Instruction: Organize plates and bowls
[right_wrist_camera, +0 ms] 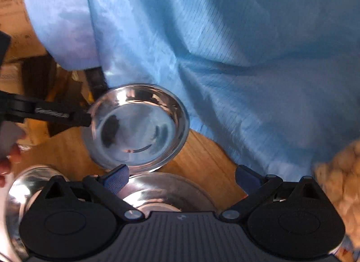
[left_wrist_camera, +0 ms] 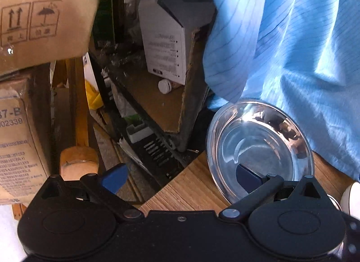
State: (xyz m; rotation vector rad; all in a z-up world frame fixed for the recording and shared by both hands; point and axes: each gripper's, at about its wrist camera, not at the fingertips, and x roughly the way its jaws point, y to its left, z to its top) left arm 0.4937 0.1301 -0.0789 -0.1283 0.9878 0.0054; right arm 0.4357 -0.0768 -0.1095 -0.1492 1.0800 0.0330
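A shiny steel bowl [left_wrist_camera: 261, 147] sits near the corner of the wooden table [left_wrist_camera: 191, 192]. My left gripper [left_wrist_camera: 180, 177] is open, its right blue fingertip [left_wrist_camera: 247, 177] over the bowl's near rim. The same bowl [right_wrist_camera: 139, 124] shows in the right wrist view, with the left gripper's black finger [right_wrist_camera: 54, 114] at its left rim. My right gripper [right_wrist_camera: 181, 179] is open and empty, hovering over an upturned steel bowl [right_wrist_camera: 166, 191]. Another steel bowl [right_wrist_camera: 24, 190] lies at the lower left.
The person's blue coat [right_wrist_camera: 225, 48] hangs close behind the bowl. Beyond the table corner stand cardboard boxes [left_wrist_camera: 40, 14], a white carton [left_wrist_camera: 164, 46] on a shelf and floor clutter. A fuzzy tan object [right_wrist_camera: 339, 172] is at the right.
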